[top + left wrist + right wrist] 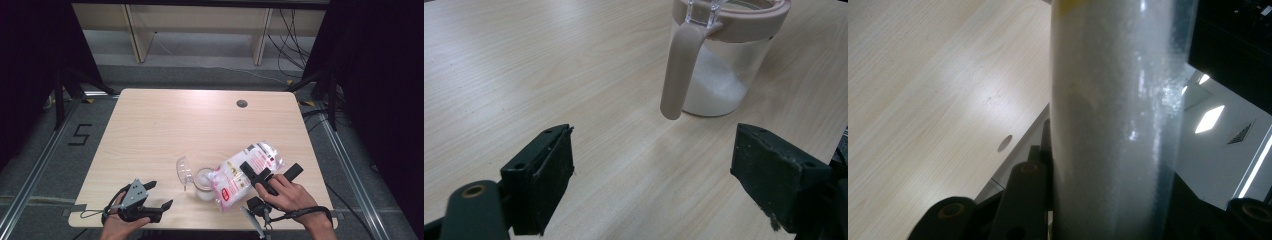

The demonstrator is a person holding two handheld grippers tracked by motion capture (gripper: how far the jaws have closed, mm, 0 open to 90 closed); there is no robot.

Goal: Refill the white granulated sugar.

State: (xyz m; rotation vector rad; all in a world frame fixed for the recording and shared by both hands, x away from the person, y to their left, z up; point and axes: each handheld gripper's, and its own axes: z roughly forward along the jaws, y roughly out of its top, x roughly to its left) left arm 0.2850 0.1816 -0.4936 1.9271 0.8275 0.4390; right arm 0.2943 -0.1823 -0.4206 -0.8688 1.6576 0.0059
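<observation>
Between the right gripper's [260, 176] clamped jaws, the sugar bag [242, 172] tilts over the open jar [204, 184], partly filled; pouring unfinished, left gripper [152, 196] spread, idle.

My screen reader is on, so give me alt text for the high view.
The right claw grips a plastic bag of white powder, tilted over an open jar near the front of a wooden table. The jar's clear lid stands flipped up. The left claw rests open at the front left, apart from the jar.

Bright overhead light, dark surroundings, glare and close-up blur.
</observation>
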